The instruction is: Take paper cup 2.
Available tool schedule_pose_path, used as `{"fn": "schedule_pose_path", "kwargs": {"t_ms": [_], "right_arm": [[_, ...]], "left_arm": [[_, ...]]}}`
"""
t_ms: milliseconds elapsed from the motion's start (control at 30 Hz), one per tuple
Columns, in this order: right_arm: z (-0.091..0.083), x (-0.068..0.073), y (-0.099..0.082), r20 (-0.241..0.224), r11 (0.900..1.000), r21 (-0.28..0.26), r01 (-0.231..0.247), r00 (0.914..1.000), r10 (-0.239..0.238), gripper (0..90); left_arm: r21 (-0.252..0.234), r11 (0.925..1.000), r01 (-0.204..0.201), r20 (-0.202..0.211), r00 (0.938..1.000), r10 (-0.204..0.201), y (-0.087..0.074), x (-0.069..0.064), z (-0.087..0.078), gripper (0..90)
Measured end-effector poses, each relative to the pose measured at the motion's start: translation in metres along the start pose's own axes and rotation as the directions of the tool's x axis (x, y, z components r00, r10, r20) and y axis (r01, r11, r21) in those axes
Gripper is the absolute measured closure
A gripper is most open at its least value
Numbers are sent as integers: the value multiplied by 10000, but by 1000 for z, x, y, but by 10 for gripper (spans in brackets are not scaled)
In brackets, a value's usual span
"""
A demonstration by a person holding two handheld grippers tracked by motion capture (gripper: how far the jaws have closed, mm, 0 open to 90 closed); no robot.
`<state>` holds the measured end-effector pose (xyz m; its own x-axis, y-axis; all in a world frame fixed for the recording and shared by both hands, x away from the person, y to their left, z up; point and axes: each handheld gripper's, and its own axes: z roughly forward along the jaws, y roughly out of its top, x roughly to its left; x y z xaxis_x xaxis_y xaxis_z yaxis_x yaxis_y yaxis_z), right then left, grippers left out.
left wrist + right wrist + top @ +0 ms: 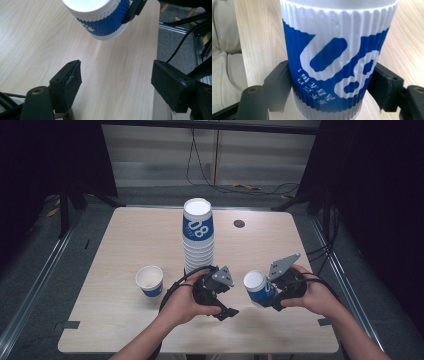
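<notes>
- Nearest the table's front edge (200, 347): both forearms come in from below, one gripper per hand.
- L gripper (223, 311): just left of the held cup, jaws pointing toward it. Left gripper view: pads apart w/ bare wood between them, nothing clamped. Moderately wide, empty.
- R gripper (266, 296): jaws clamped on a blue/white paper cup (257, 287). Right gripper view: ribbed sleeve of that cup (337, 62) sits between both pads, each pressing on a side. Firm hold, by the look.
- Held cup: front-right part of table, tilted, mouth toward the L gripper, apparently lifted off the wood. Left gripper view shows it (100, 17) ahead of the L jaws, apart from them, one R jaw on its side.
- Loose cup (150, 280): upright, mouth up, front-left of table, well apart from both grippers.
- Cup stack (198, 237): tall nested column at table centre, just behind the L hand, untouched now.
- Far side: small dark round mark (239, 223) on the wood, right of stack; cables on floor beyond.
- Step in hand (judgement): one cup off the stack, carried by R; L has let go and is free. Looks like cups being singled out and set down.
- Next move (judgement): level the held cup, lower it upright onto bare wood, then ease the R jaws off. Watch: the tilt, and squeezing a thin paper wall out of shape.
</notes>
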<state>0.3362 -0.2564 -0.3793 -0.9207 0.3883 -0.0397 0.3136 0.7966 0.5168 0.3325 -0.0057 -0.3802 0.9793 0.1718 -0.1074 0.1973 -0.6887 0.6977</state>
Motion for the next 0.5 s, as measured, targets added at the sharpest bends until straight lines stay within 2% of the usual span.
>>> {"fn": "schedule_pose_path", "kwargs": {"t_ms": [200, 367, 500], "right_arm": [[1, 3, 3, -84, 9992, 297, 249, 9997, -247, 255], [1, 6, 6, -117, 9957, 574, 728, 9973, -722, 255], [1, 9, 7, -275, 9952, 506, 832, 9963, -819, 255]], "left_arm": [[-185, 9997, 149, -20, 9999, -150, 4, 2, 5, 237], [-293, 9992, 257, 109, 9996, -254, 6, 3, 14, 227], [-448, 9983, 374, 98, 9993, -370, 9, 4, 17, 223]]}}
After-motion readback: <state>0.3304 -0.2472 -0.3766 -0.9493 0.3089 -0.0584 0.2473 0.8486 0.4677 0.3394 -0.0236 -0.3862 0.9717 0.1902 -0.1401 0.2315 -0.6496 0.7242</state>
